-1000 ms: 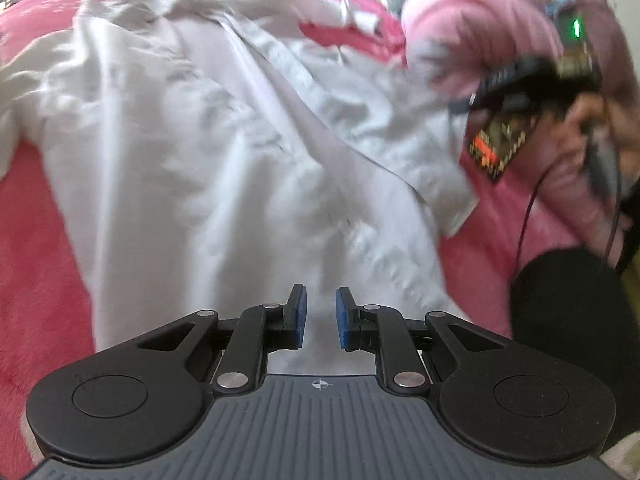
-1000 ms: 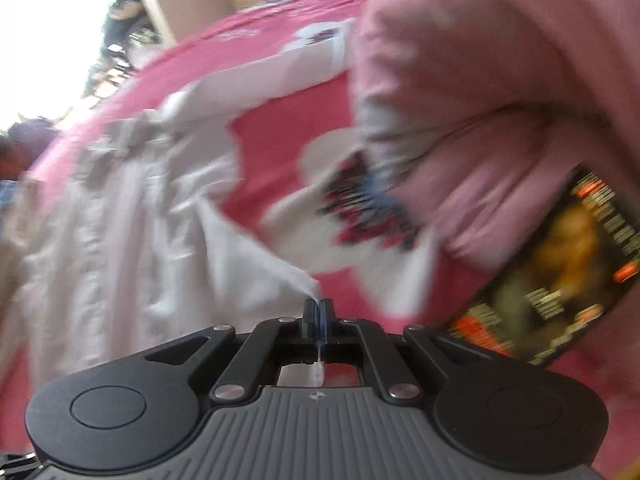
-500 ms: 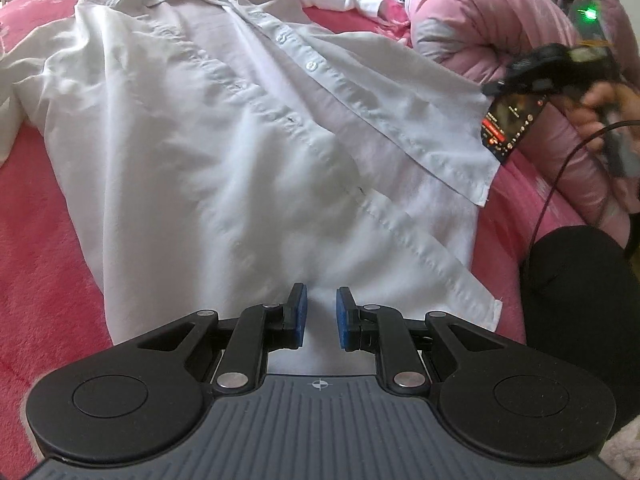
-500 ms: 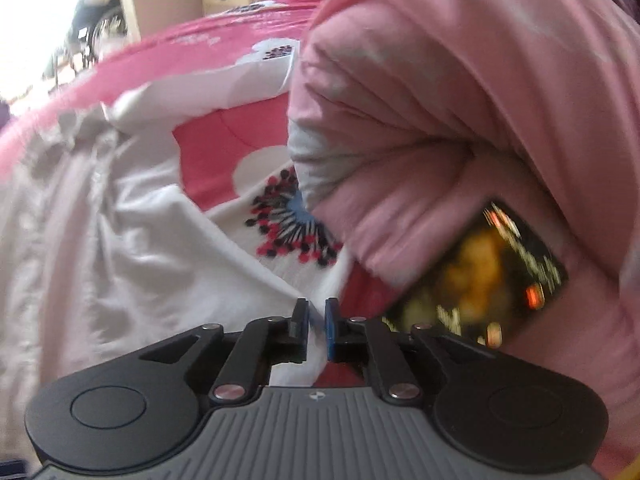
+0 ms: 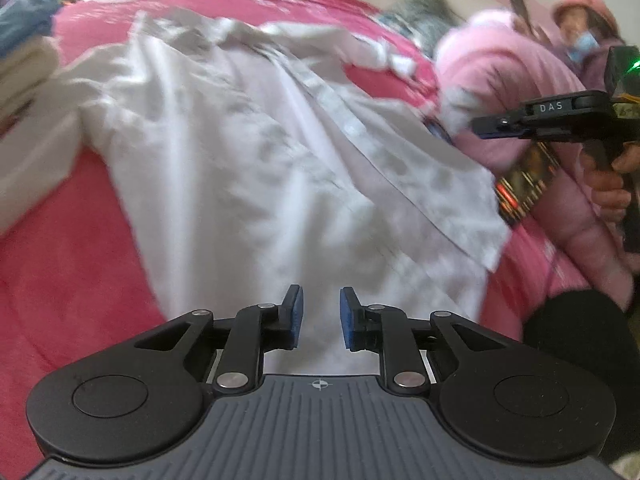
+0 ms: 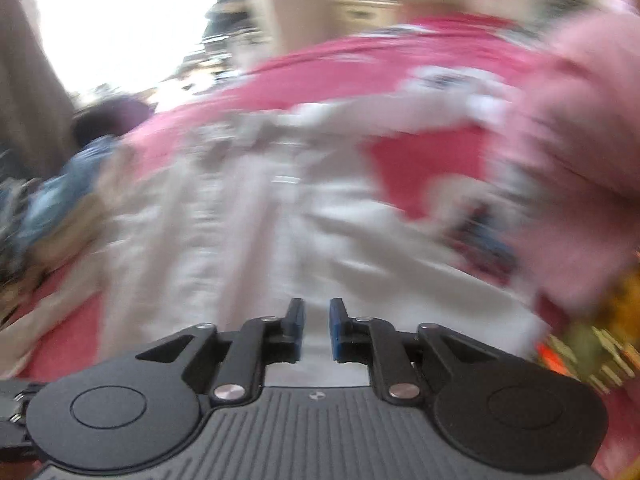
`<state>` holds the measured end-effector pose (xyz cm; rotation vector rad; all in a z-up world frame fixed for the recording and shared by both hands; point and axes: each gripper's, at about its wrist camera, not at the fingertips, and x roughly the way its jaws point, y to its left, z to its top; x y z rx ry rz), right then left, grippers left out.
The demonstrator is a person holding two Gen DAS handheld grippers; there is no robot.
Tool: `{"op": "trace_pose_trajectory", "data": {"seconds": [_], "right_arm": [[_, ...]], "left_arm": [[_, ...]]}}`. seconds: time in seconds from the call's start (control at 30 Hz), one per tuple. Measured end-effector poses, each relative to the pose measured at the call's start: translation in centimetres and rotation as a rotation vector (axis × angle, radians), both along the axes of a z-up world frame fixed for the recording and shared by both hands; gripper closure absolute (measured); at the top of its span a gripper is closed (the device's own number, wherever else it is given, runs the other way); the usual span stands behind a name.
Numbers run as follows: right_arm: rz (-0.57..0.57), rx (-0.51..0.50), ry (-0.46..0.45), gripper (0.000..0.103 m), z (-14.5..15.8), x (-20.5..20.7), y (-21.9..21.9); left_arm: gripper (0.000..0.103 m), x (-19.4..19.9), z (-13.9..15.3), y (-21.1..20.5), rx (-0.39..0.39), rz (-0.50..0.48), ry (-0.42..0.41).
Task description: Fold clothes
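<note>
Left wrist view looks down over a white shirt [image 5: 256, 152] spread flat on a pink bedspread [image 5: 60, 280], collar at the far end and hem at the near end, right under the camera. The button strip runs diagonally from far left to near right, and the right front panel lies folded over with its corner sticking out toward the right edge of the bed. The left gripper [image 5: 320, 312] hangs just over the hem with its blue pads [image 5: 297, 316] apart and widening, nothing between them, only shirt cloth behind the gap.

Over on the right a hand [image 5: 612, 184] holds the right gripper [image 5: 486, 128] by its handle, up off the bed, with a pink puffy sleeve [image 5: 500, 92] behind it. A dark printed card [image 5: 524, 184] hangs beneath that gripper. A stack of folded clothes [image 5: 24, 56] sits at the far left.

Right wrist view is pretty smeared with motion blur. You can still make out the shirt [image 6: 240, 240] filling the middle, bedspread [image 6: 432, 160] showing to the right of it, and the pink sleeve [image 6: 580, 160] along the right side. The right gripper [image 6: 316, 328] has its pads split and spreading too, with nothing pinched, above the near part of the shirt. Some blue clothing [image 6: 68, 184] is at the left.
</note>
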<state>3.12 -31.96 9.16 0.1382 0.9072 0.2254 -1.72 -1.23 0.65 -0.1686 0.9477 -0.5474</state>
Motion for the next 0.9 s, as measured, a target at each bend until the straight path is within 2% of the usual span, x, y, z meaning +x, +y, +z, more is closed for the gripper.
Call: {"op": "trace_pose_trajectory", "data": {"seconds": [0.13, 0.23, 0.37, 0.47, 0.57, 0.6, 0.77, 0.9], "right_arm": [[0.150, 0.010, 0.001, 0.077, -0.9, 5.0, 5.9], [0.189, 0.031, 0.036, 0.077, -1.9, 9.1, 8.9], [0.152, 0.113, 0.104, 0.060, -4.1, 14.8, 10.6], [0.087, 0.160, 0.154, 0.060, -5.9, 18.7, 10.9], [0.063, 0.150, 0.142, 0.060, -6.9, 21.5, 12.0], [0.065, 0.140, 0.133, 0.060, -7.0, 22.3, 12.5], [0.074, 0.113, 0.106, 0.060, -7.8, 25.9, 15.1], [0.027, 0.155, 0.116, 0.060, -8.6, 29.3, 16.3]], "left_arm": [[0.083, 2.6, -0.2, 2.6, 0.003, 0.128, -0.006], [0.084, 5.0, -0.7, 4.8, 0.033, 0.225, -0.025], [0.083, 8.6, -1.8, 7.2, 0.037, 0.331, -0.049], [0.079, 11.3, -2.5, 8.3, 0.053, 0.389, -0.076], [0.075, 13.4, -3.2, 8.7, 0.095, 0.409, -0.101], [0.070, 14.1, -3.4, 8.7, 0.106, 0.399, -0.102], [0.071, 15.1, -4.3, 8.8, 0.118, 0.407, -0.145], [0.084, 15.0, -4.6, 8.7, 0.149, 0.432, -0.179]]}}
